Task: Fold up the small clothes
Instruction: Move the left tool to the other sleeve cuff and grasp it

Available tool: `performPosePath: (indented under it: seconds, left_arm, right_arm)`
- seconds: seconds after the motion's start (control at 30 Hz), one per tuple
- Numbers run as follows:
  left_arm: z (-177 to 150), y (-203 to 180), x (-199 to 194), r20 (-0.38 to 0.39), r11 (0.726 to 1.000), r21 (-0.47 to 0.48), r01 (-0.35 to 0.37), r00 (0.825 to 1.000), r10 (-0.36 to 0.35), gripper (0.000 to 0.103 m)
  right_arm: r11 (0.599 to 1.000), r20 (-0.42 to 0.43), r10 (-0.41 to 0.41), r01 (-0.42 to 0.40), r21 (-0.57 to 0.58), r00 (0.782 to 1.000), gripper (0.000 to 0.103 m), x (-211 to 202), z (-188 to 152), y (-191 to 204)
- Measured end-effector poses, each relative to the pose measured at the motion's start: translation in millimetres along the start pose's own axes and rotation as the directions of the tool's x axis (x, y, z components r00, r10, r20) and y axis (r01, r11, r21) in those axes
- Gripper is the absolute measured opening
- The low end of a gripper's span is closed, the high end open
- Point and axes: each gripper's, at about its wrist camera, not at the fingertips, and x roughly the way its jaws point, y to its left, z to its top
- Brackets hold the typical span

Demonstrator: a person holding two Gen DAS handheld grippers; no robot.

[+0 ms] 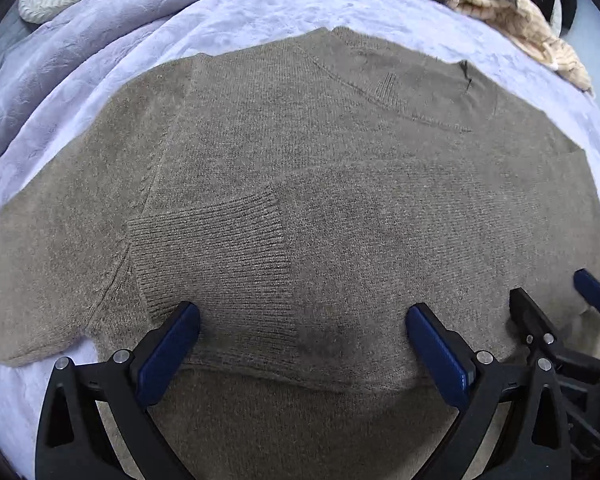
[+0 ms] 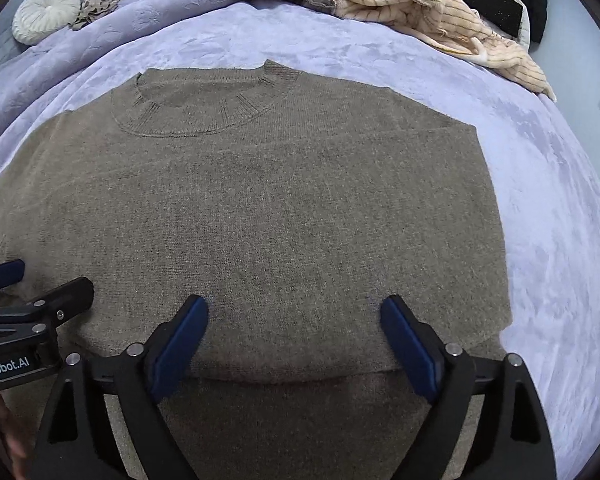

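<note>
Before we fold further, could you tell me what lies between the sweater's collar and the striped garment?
Only bare blanket separates collar from striped garment, seen in the right wrist view.

A bed covered by a lavender plush blanket (image 2: 540,208). A taupe knit sweater (image 2: 260,208) lies flat on it. At the far edge rest a round cream cushion (image 2: 46,13), a brown-and-cream striped garment heap (image 2: 420,12) and a small beige crumpled cloth (image 2: 96,5).

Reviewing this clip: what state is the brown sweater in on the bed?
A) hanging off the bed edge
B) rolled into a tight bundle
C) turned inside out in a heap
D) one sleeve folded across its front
D: the sweater lies flat, and a sleeve ending in a ribbed cuff is laid across its front.
</note>
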Motion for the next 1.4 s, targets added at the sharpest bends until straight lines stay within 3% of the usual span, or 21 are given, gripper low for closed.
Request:
performPosePath:
  seconds: [0.1,0.2,0.27,0.33,0.43,0.47,0.53,0.73,0.8,0.9,1.03,1.13,1.2,1.27,1.33,1.4]
  left_arm:
    - [1.5,-12.8,-14.7,-0.003,1.000,0.001,0.001,1.000,-0.001,0.103]
    - [-20.9,-7.7,-44.1,0.092,0.999,-0.035,0.003,0.996,0.000,0.103]
    - [-41.0,-7.2,-52.2,0.099,0.999,-0.029,0.017,0.995,-0.014,0.103]
    - [-60.7,-4.4,-52.8,0.082,0.999,-0.030,0.013,0.997,-0.011,0.103]
    - [-72.9,7.1,-37.5,-0.013,0.989,-0.103,0.108,0.994,-0.110,0.103]
    - [-74.3,8.4,-32.6,-0.036,0.985,-0.131,0.109,0.993,-0.115,0.103]
    - [-72.0,7.3,-29.4,-0.032,0.987,-0.132,0.087,0.995,-0.092,0.103]
    - [-69.8,-28.6,-23.3,0.018,0.998,-0.047,-0.042,0.999,0.043,0.103]
    - [-72.9,-32.2,-32.7,0.034,0.998,-0.048,-0.029,0.999,0.030,0.103]
    - [-82.1,-18.0,-57.3,0.094,0.995,-0.096,0.018,0.996,-0.009,0.103]
    - [-91.5,34.4,-94.5,0.205,0.984,-0.180,-0.014,0.977,0.051,0.103]
    - [-100.7,100.2,-99.1,0.235,0.947,-0.320,-0.024,0.966,0.104,0.103]
    - [-104.9,157.8,-96.3,0.246,0.901,-0.433,-0.019,0.959,0.138,0.103]
    - [-113.7,214.3,-83.0,0.219,0.838,-0.546,0.007,0.966,0.135,0.102]
    - [-122.0,266.5,-71.3,0.215,0.768,-0.638,0.051,0.970,0.114,0.090]
    - [-125.8,311.2,-56.2,0.202,0.703,-0.707,0.079,0.975,0.094,0.089]
  right_arm:
    - [1.000,-0.057,-0.010,0.009,-0.017,0.998,0.098,-9.3,4.3,-2.5]
    - [0.998,0.020,0.046,-0.047,0.048,0.999,0.098,-43.6,-10.6,-13.4]
    - [0.998,0.033,0.048,-0.050,0.048,0.998,0.098,-57.6,-28.6,-13.8]
    - [0.997,0.025,0.062,-0.063,0.038,0.998,0.098,-63.6,-46.3,-11.8]
    - [0.995,0.014,0.079,-0.080,0.054,0.997,0.098,-66.5,-71.7,-9.9]
    - [0.996,-0.006,0.073,-0.072,0.056,0.997,0.098,-62.3,-78.7,-6.3]
    - [0.999,-0.038,0.039,-0.038,0.017,0.999,0.100,-49.3,-89.3,5.9]
    - [1.000,0.040,-0.001,0.000,0.011,0.999,0.102,-44.7,-97.6,9.0]
    - [1.000,0.050,-0.004,0.004,0.006,0.999,0.102,-46.3,-99.1,9.3]
    - [1.000,0.042,0.000,0.000,-0.002,0.999,0.102,-48.3,-99.3,8.6]
    - [1.000,-0.006,0.006,-0.006,-0.005,1.000,0.102,-56.8,-91.8,8.6]
    - [0.999,0.024,0.041,-0.041,-0.007,0.999,0.102,-71.3,-90.9,11.9]
    - [0.999,0.038,0.041,-0.040,-0.038,0.998,0.102,-78.9,-91.9,22.0]
    - [0.996,0.048,0.045,-0.042,-0.075,0.998,0.102,-85.0,-93.3,34.6]
    - [0.993,0.047,0.053,-0.047,-0.111,0.997,0.102,-88.7,-94.1,47.7]
    - [0.987,0.043,0.062,-0.055,-0.150,0.997,0.102,-91.3,-93.7,62.4]
